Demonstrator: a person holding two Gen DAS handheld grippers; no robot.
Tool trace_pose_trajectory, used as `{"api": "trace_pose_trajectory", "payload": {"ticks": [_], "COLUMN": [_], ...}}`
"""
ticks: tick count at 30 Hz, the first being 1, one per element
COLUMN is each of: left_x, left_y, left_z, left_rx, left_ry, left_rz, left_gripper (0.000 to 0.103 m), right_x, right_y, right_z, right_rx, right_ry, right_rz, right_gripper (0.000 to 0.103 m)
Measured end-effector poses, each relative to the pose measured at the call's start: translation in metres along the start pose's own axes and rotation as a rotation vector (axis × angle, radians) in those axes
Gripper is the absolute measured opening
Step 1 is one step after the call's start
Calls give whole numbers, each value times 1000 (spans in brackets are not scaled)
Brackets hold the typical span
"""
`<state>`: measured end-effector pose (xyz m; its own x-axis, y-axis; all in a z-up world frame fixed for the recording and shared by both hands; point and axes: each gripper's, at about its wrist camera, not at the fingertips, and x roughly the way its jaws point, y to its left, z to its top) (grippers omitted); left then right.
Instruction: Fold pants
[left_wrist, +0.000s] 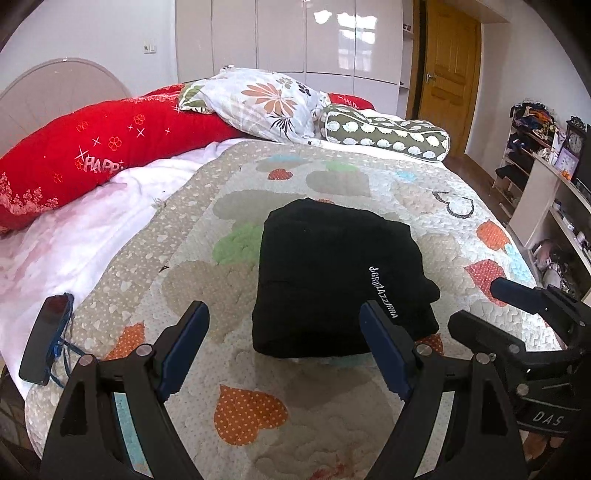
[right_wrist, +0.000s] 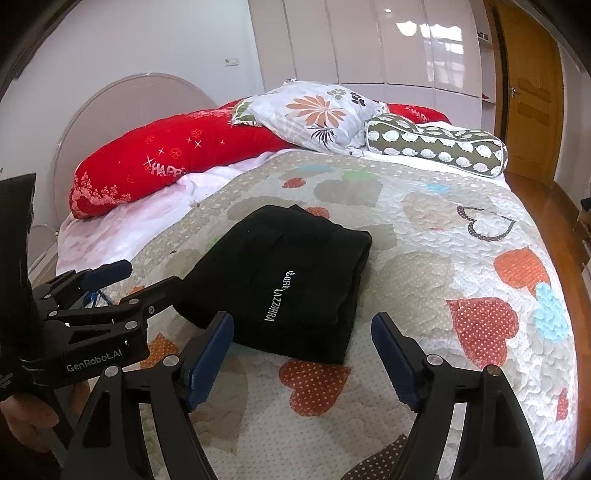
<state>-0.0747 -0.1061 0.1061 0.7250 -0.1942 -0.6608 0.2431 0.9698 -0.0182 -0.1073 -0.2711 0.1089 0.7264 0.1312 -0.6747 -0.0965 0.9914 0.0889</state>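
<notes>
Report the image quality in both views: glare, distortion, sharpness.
Left wrist view: strong fisheye curve with dark corners; window glare on the glossy wardrobe; the black pants lose fold detail, though their white lettering reads sharp. Right wrist view: the same bending, quilt bulging like a dome; glare on the wardrobe; the nearby tool slightly soft.
</notes>
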Motion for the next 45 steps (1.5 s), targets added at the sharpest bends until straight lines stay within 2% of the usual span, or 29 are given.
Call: {"api": "trace_pose_trajectory", "payload": {"ticks": [20,31,45], "left_x": [-9,-8,-19], "left_y": [5,7,6], "left_z": [-7,-13,-19], "left_rx": [-20,-33,5], "left_ry": [-48,-24,-24], "left_rz": [42,66,84], "left_gripper": [84,84,84], "right_x": [6,8,6], "right_y": [7,10,20], "right_z": [-10,-13,-20], "right_rx": [-9,-5,-24], "right_ry": [18,10,10], "right_rz": [7,3,-1], "right_gripper": [81,81,81]}}
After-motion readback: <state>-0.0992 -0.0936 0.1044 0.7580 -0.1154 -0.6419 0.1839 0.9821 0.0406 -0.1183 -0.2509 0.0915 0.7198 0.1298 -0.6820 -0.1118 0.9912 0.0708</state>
